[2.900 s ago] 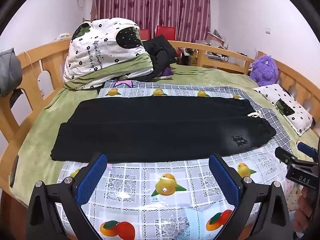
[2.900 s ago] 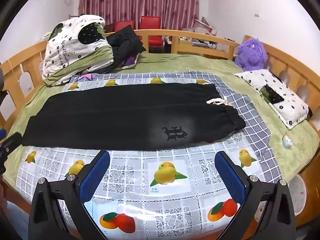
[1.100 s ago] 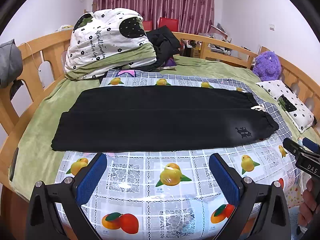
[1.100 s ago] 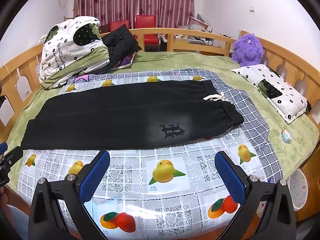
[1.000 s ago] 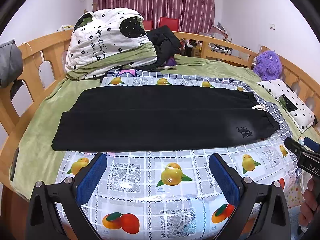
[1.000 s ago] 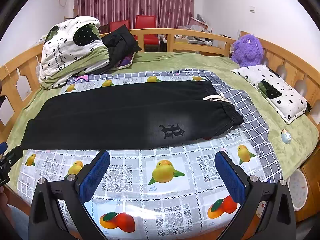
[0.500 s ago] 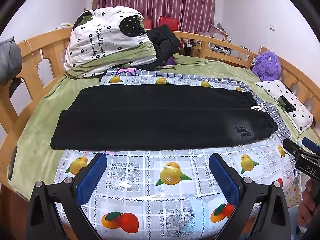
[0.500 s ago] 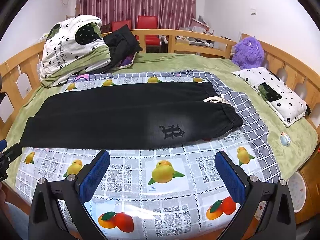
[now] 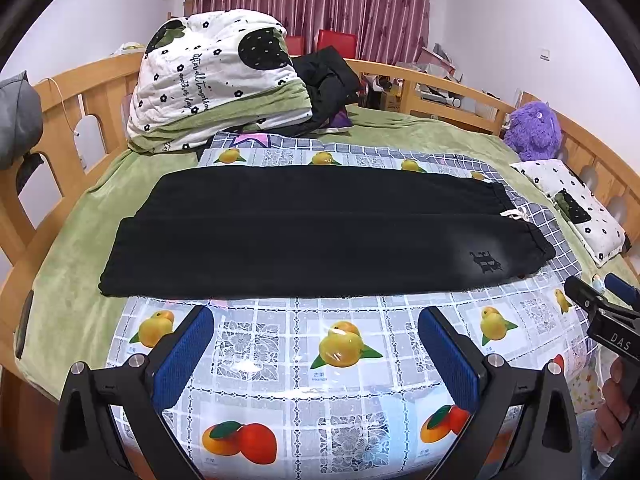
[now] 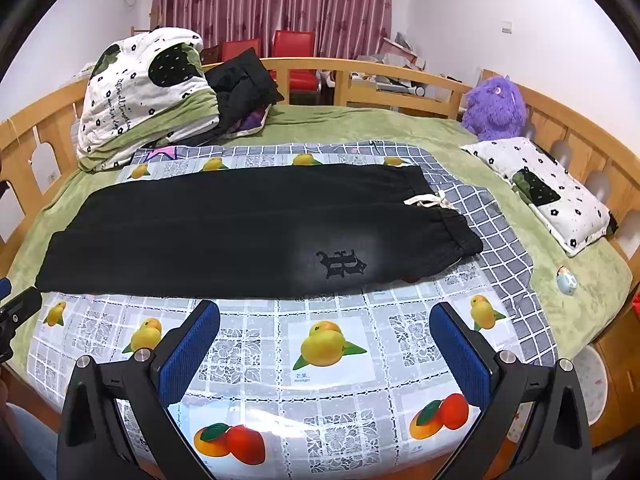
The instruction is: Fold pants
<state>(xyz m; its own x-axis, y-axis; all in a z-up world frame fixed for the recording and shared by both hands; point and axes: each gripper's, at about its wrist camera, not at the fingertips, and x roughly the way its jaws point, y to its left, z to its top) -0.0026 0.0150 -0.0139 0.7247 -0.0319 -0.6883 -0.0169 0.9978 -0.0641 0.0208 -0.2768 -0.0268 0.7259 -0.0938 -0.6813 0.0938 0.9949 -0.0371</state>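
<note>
Pants: black pants (image 9: 320,236) lie flat and spread lengthwise across the fruit-print cloth (image 9: 344,360); waistband at the right with a pale drawstring (image 10: 428,200); leg ends at the left, reaching onto the green blanket (image 9: 76,280); a dark embroidered emblem (image 10: 340,264) sits on the near leg close to the waistband; the far leg lies just behind the near one, edges touching.

Left gripper: left gripper (image 9: 316,354) hangs over the near edge of the cloth, blue pads (image 9: 184,356) spread wide, nothing between them; well short of the pants' near hem.

Right gripper: right gripper (image 10: 324,350) likewise released, blue pads (image 10: 460,350) wide apart and empty; it sits over the near part of the cloth, apart from the pants; in the left wrist view its black body shows at the far right edge, with a hand (image 9: 616,408) on the handle.

Cloth: glossy, printed with yellow and orange fruit; it covers the near middle of the bed; a grey checked sheet (image 10: 496,232) shows beneath it at the right.

Bed: wooden rail (image 10: 380,80) curves round the far side.

Far left: a white flowered quilt bundle (image 9: 216,76) with dark clothing (image 9: 324,76) just beside it.

Far right: a purple plush toy (image 10: 496,108) near the rail; a white flowered pillow (image 10: 560,196) nearer; a small pale object (image 10: 566,280) on the blanket at the right edge.

Background: maroon curtains (image 10: 272,0); red chairs (image 10: 292,48) behind the rail.
</note>
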